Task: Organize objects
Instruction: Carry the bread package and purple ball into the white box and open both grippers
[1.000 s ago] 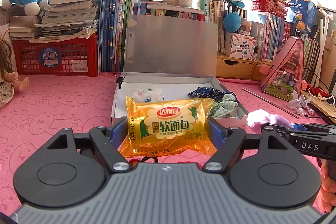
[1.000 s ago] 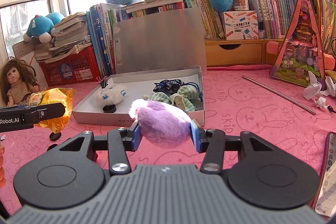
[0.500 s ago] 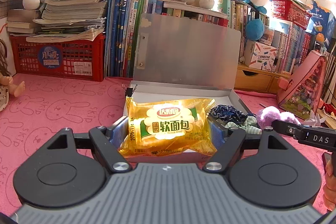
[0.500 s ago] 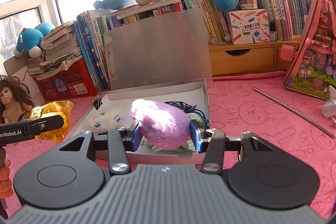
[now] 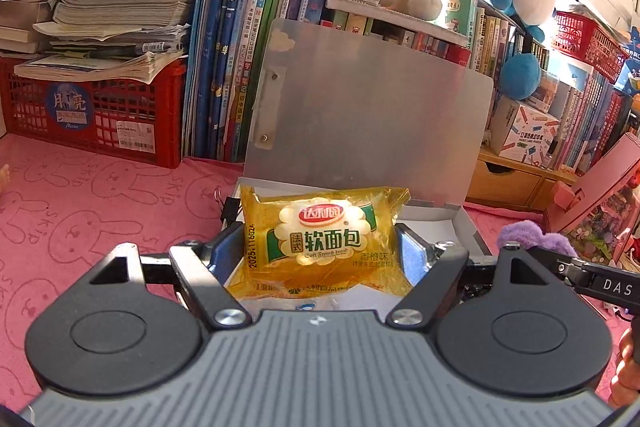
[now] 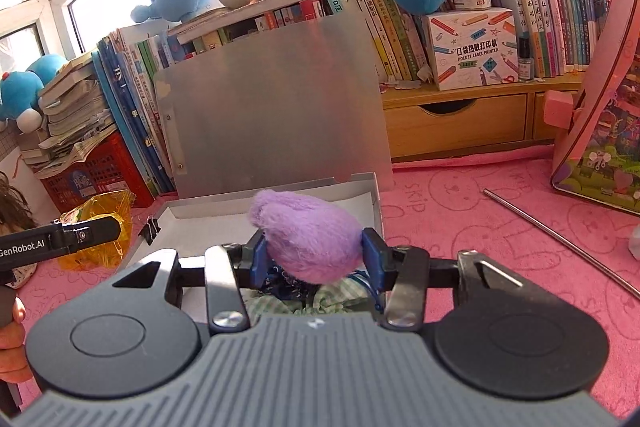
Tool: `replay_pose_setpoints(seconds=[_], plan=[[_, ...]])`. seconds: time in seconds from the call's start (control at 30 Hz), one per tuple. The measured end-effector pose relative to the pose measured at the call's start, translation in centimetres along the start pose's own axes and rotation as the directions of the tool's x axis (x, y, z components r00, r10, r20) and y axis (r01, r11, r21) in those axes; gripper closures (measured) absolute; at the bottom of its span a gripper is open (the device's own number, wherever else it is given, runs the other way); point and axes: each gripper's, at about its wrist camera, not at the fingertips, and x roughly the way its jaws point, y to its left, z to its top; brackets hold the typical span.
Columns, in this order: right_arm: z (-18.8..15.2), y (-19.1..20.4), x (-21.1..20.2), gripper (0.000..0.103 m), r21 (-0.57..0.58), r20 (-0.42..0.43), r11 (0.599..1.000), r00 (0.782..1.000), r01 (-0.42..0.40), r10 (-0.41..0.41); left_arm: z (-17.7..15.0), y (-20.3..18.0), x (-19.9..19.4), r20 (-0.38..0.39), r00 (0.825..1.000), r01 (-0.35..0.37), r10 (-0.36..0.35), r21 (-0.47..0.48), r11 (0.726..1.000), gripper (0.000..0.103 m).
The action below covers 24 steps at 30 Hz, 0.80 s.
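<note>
My left gripper is shut on a yellow bread packet and holds it over the left part of the open white box. My right gripper is shut on a purple plush ball and holds it over the right part of the same box. Dark blue and green checked cloth items lie in the box under the ball. The box's grey lid stands upright behind. The packet also shows at the left of the right wrist view.
A pink bunny-print cloth covers the table. Books, plush toys and a red crate line the back. A wooden drawer unit, a pink triangular toy house and a metal rod are at the right. A binder clip sits by the box.
Both grippers have moved forward from in front of the box to over it, carrying the bread packet and the purple ball. Both stay shut.
</note>
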Motion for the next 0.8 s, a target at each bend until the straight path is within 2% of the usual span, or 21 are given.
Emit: replay_pose_setpoints(seconds=[0.17, 0.37, 0.43, 0.53, 0.8], plan=[[0.2, -0.2, 2.6, 0.052, 0.017, -0.029, 1.000, 0.999, 0.018, -0.017, 0.7, -0.1, 3.3, -0.036, 0.999, -0.032, 0.033, 0.019, 0.999, 0.021], [-0.3, -0.2, 5.1, 0.052, 0.034, -0.041, 0.999, 0.998, 0.042, -0.040, 0.5, 0.5, 6.5, -0.079, 0.995, -0.059, 0.058, -0.011, 0.998, 0.021], [-0.7, -0.1, 5.6, 0.052, 0.036, -0.050, 0.998, 0.998, 0.050, -0.048, 0.3, 0.5, 7.1, -0.085, 0.995, -0.061, 0.060, -0.009, 0.998, 0.021], [-1.1, -0.2, 6.4, 0.058, 0.040, -0.072, 0.997, 0.996, 0.058, -0.055, -0.1, 0.4, 7.8, -0.097, 0.993, -0.062, 0.062, 0.001, 0.998, 0.021], [-1.6, -0.6, 6.9, 0.059, 0.057, -0.084, 0.997, 0.995, 0.053, -0.048, -0.5, 0.3, 8.4, -0.092, 0.994, -0.059, 0.061, 0.026, 0.998, 0.021]])
